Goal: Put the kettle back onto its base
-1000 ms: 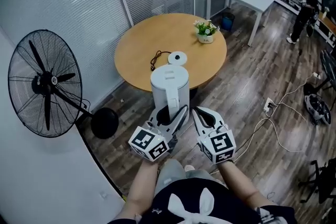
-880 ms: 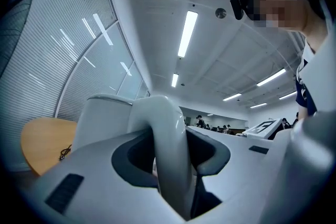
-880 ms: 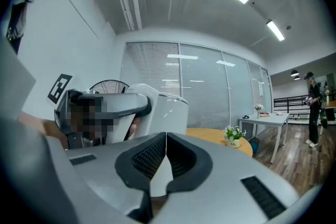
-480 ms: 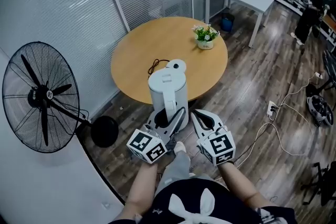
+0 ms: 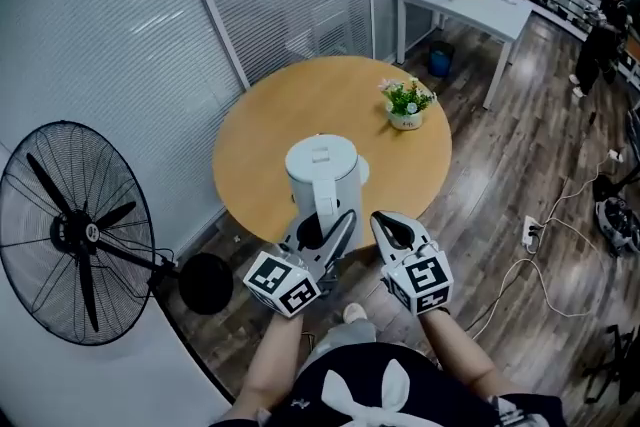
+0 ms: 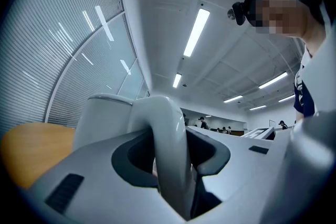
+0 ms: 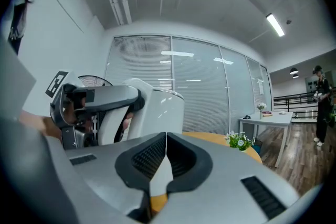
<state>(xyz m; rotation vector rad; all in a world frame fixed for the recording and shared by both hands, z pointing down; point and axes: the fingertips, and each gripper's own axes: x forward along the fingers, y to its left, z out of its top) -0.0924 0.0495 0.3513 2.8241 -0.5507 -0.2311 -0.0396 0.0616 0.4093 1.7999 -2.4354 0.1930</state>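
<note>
Smooth white cylindrical kettle point(image 5: 322, 177) held over near edge of round wood-tone table point(image 5: 262, 120), left gripper point(image 5: 325, 227) clamped on its looped handle point(image 6: 169, 155); right gripper point(image 5: 393, 229) empty, ribbed pads point(image 7: 143, 157) pressed together.

Floor: dark wood-plank floor point(image 5: 500, 175) throughout. Left and far sides: glass wall panels behind grey slatted blinds point(image 5: 130, 25). Centre: round light-wood table point(image 5: 265, 140), with a small potted plant with white flowers point(image 5: 406, 103) on its far right part. Near left: black pedestal fan point(image 5: 75, 235) beside a plain white wall point(image 5: 90, 385). Far right: white rectangular desk point(image 5: 470, 0). Right floor: white power strip with trailing cables point(image 5: 528, 231). Long ceiling strip lights point(image 6: 197, 31) are lit.
</note>
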